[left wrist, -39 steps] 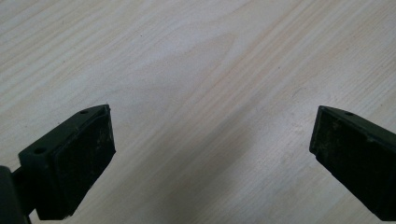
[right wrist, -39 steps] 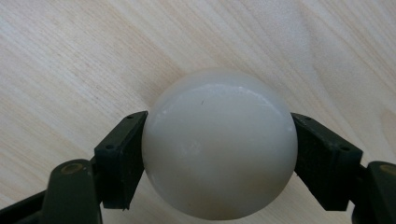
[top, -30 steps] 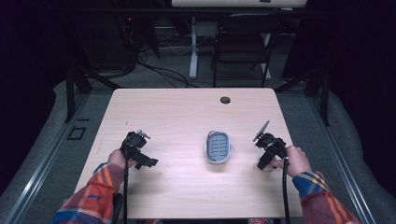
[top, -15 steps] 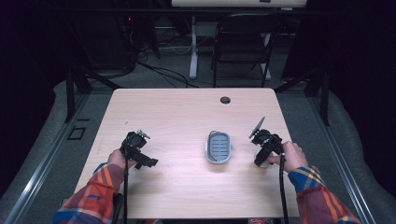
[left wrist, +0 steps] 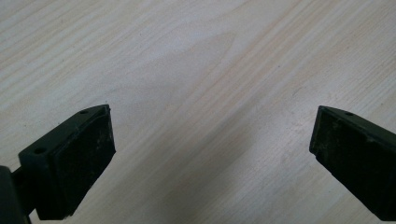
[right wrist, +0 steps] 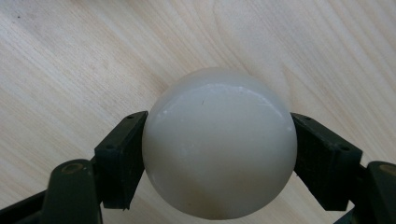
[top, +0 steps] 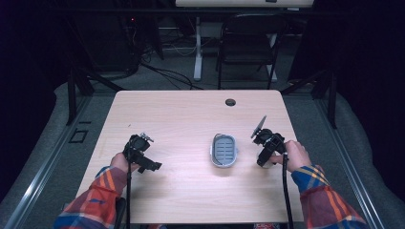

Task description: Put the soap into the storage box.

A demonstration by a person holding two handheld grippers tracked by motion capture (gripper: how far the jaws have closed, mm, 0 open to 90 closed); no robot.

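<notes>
A smooth, rounded white soap bar [right wrist: 219,142] sits between the two black jaws of my right gripper [right wrist: 219,154], which is shut on it just above the wood. In the high view that right gripper [top: 265,155] is at the table's right, beside a small grey soap dish [top: 224,150] lying in the middle. My left gripper [top: 143,157] is at the table's left. In its own view the left gripper [left wrist: 210,154] stands open, jaws wide apart over bare wood.
The light wooden table [top: 181,119] has a round cable hole [top: 230,102] near its far edge. A dark chair [top: 246,45] and a white table leg [top: 197,47] stand on the floor beyond it.
My right gripper has shifted slightly left, toward the soap dish. The left gripper has stayed in place.
</notes>
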